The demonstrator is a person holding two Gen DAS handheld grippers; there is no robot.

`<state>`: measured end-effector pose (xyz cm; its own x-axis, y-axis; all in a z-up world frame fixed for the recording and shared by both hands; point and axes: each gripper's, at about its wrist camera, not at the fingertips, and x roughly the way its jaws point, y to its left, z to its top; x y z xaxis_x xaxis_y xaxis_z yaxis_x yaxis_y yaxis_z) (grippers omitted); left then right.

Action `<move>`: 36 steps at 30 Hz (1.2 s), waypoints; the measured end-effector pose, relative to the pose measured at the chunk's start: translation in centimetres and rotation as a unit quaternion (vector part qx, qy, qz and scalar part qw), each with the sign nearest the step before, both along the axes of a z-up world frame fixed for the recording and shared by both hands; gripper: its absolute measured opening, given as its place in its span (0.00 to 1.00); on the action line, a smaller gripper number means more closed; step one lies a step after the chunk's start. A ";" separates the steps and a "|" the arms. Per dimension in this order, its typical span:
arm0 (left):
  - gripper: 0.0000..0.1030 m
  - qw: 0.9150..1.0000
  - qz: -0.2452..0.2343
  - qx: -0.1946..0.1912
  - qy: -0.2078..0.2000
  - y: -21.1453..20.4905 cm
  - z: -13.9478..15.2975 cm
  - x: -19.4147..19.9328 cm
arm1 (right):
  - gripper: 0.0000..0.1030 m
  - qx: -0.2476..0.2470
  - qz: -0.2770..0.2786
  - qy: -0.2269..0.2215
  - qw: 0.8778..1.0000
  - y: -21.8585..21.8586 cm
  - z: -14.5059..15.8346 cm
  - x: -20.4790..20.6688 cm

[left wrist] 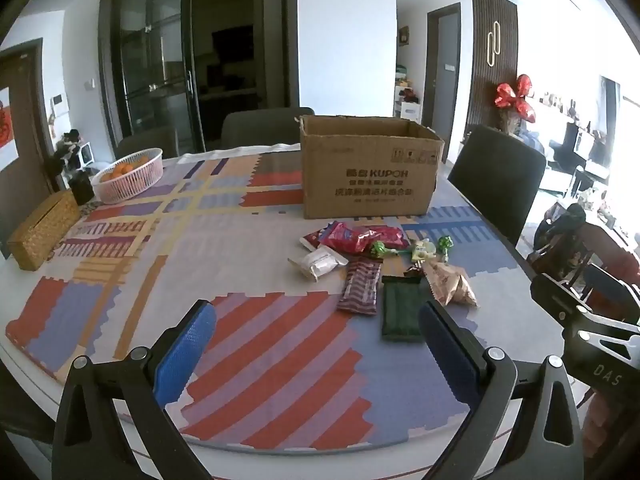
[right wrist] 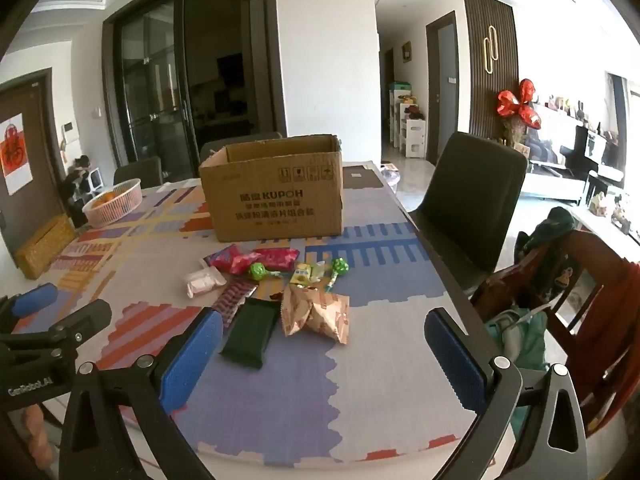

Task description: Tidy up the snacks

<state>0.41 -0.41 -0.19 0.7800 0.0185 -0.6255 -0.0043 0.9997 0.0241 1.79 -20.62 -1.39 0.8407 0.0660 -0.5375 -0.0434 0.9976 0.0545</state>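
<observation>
Snacks (right wrist: pixel 276 292) heaped mid-frame before open cardboard box (right wrist: pixel 276 188), awaiting boxing; left gripper (left wrist: pixel 318 340) and right gripper (right wrist: pixel 324 350): jaws apart, empty.

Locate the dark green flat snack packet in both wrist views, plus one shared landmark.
Left wrist: the dark green flat snack packet lies lower centre-right, just left of the right blue finger pad.
Right wrist: the same packet lies centre-left, just right of the left blue finger pad.
Shared landmark: the open brown cardboard box, behind the snack pile in both.
</observation>
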 end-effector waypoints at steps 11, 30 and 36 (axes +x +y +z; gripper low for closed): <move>1.00 1.000 -0.003 -0.006 -0.027 0.2 0.6 -1.1 | 0.99 -0.008 -0.002 -0.002 1.000 0.3 0.0 -0.3; 1.00 0.999 -0.005 -0.009 -0.032 0.2 0.9 -1.2 | 0.99 0.001 -0.003 -0.010 1.000 -0.2 0.6 -0.7; 1.00 0.999 -0.006 -0.009 -0.033 0.1 1.0 -1.3 | 0.99 -0.001 -0.003 -0.012 1.000 -0.2 0.5 -0.7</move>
